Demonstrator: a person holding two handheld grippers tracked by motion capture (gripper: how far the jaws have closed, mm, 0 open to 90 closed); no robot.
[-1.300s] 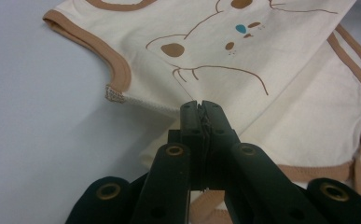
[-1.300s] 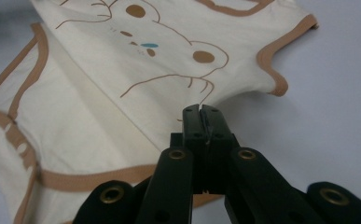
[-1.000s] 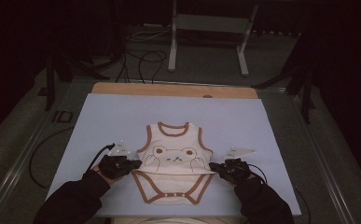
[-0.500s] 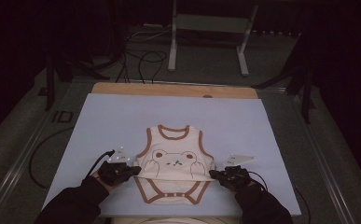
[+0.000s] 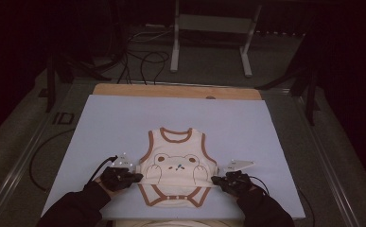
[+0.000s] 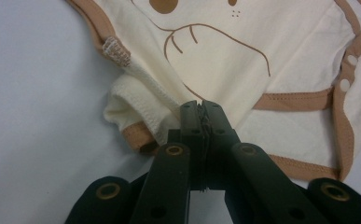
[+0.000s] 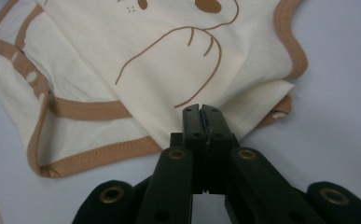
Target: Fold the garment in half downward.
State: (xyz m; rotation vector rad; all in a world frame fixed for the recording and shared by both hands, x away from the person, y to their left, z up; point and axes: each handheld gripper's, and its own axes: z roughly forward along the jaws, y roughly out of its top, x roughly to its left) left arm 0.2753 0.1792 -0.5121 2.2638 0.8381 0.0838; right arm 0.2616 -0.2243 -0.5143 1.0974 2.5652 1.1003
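High view: a cream baby bodysuit (image 5: 177, 172) with brown trim and a bear print lies face up on the pale sheet (image 5: 124, 118) covering the table (image 5: 171, 91), close to the near edge and about midway between the left and right edges.
Garment state: neck opening toward the far edge, snap crotch toward the near edge; the lower part looks doubled over along a crosswise crease at waist level, which I judge to be a fold in progress.
Left tongs (image 5: 134, 176): at the bodysuit's left side seam, jaws pressed fully together with a pinch of cream cloth caught between the tips, seen plainly in the left gripper view (image 6: 200, 122).
Right tongs (image 5: 217, 179): mirrored at the right side seam, jaws likewise clamped on the folded edge (image 7: 201, 122).
Why held so: gripping both ends of the same crease probably keeps the cloth taut and level, so the fold stays straight.
Risk: uneven pull could skew the crease.
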